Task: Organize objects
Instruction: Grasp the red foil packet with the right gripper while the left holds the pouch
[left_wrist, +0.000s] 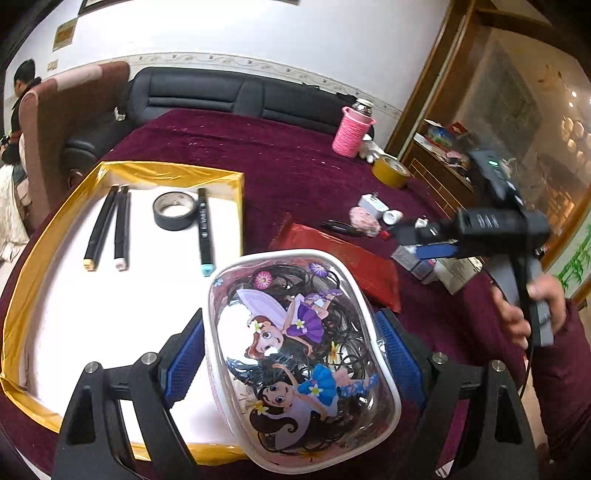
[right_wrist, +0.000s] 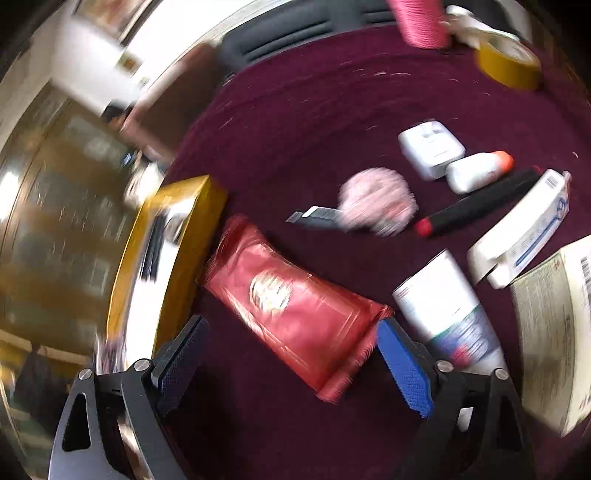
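The right wrist view was smeared by motion, so the emblem on the red packet (right_wrist: 295, 314) lying on the counter (right_wrist: 295, 110) between and beyond the spread, empty jaws of the right hand-held gripper (right_wrist: 291, 354) could not be read. The left hand-held gripper (left_wrist: 291, 354) pinched a clear fairy-printed pouch (left_wrist: 295, 354) stuffed with black hair ties between its blue pads, its near end cut off by the fingers. Beyond and to its left, a gold-edged box (left_wrist: 55, 295) held three markers (left_wrist: 122, 227) and a roll of black tape (left_wrist: 174, 211).
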